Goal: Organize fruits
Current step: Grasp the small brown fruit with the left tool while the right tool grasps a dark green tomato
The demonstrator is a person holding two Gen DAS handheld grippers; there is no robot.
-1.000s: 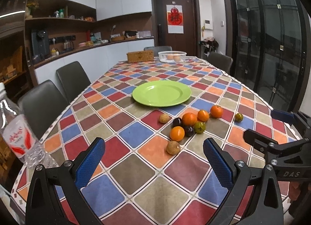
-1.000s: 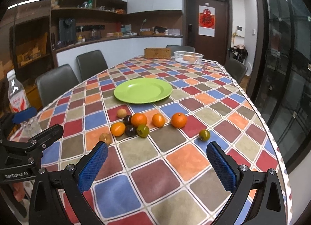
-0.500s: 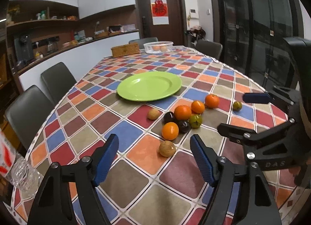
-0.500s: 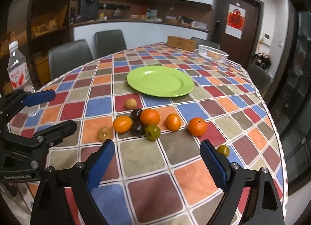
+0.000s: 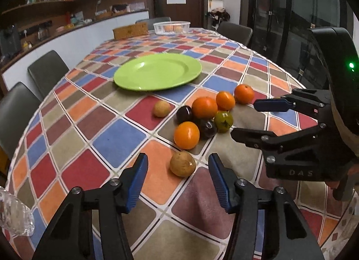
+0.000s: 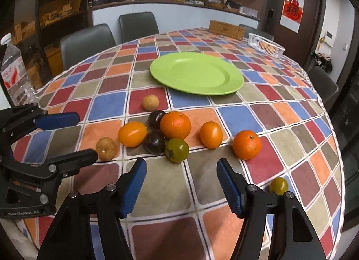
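Observation:
A cluster of fruit lies on the checkered tablecloth in front of an empty green plate (image 5: 157, 71) (image 6: 196, 76): several oranges (image 5: 186, 135) (image 6: 175, 125), two dark plums (image 5: 207, 128) (image 6: 154, 142), a green fruit (image 5: 223, 121) (image 6: 177, 150) and two brown fruits. My left gripper (image 5: 178, 181) is open, its jaws either side of the near brown fruit (image 5: 182, 164) (image 6: 106, 148). My right gripper (image 6: 180, 183) is open just short of the green fruit. A second green fruit (image 6: 278, 185) lies apart at the right.
A water bottle (image 6: 15, 73) stands at the table's left edge. A white basket (image 6: 265, 44) and a wooden box (image 6: 226, 29) sit at the far end. Dark chairs (image 6: 86, 43) surround the table. Glass doors are on the right.
Both grippers have moved forward and down toward the fruit cluster. The left one now brackets the near brown fruit; the right one has closed in on the green fruit.

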